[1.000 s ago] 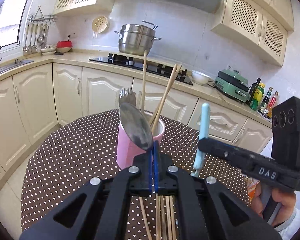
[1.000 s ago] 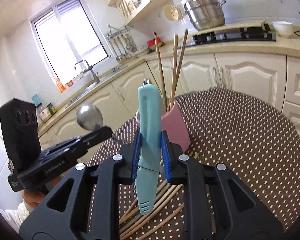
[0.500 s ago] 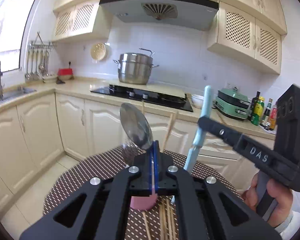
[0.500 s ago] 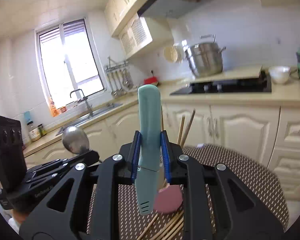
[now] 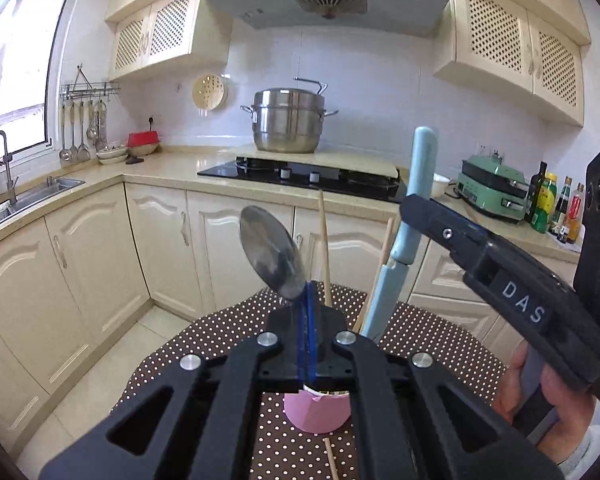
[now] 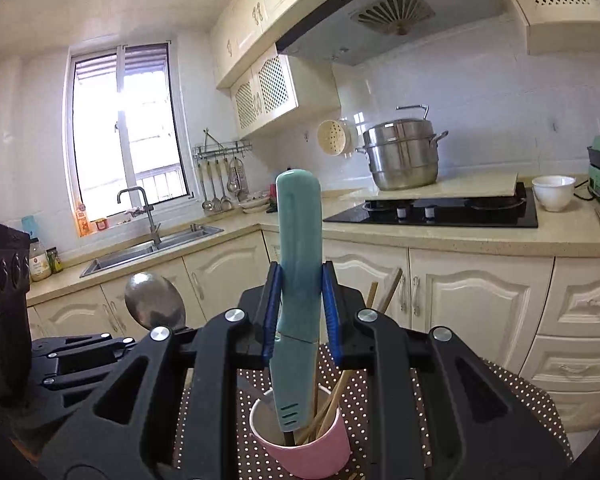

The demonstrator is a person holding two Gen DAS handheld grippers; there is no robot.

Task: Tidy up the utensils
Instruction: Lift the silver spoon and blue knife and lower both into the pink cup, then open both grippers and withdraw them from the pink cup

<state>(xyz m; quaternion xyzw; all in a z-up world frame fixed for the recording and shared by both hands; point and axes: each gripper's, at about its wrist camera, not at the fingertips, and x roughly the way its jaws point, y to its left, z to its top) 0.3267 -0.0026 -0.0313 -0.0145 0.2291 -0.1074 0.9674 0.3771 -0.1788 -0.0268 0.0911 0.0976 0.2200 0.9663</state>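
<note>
My left gripper (image 5: pixel 306 312) is shut on a metal spoon (image 5: pixel 270 254), bowl up, held above the pink cup (image 5: pixel 318 412) on the dotted table. My right gripper (image 6: pixel 300 308) is shut on a light blue sheathed knife (image 6: pixel 298 280), held upright with its lower end just inside the pink cup (image 6: pixel 304 444). The cup holds wooden chopsticks (image 6: pixel 332 400). The right gripper and knife (image 5: pixel 410 240) show at right in the left wrist view; the spoon (image 6: pixel 154 304) shows at left in the right wrist view.
A loose chopstick (image 5: pixel 332 460) lies on the brown dotted tablecloth (image 5: pixel 212 332) in front of the cup. Cream kitchen cabinets (image 5: pixel 100 248) and a counter with a hob and steel pot (image 5: pixel 288 120) stand beyond the table.
Both grippers have risen and now look down on the cup from above. The knife's lower end has come over and into the cup's mouth. The spoon stays held.
</note>
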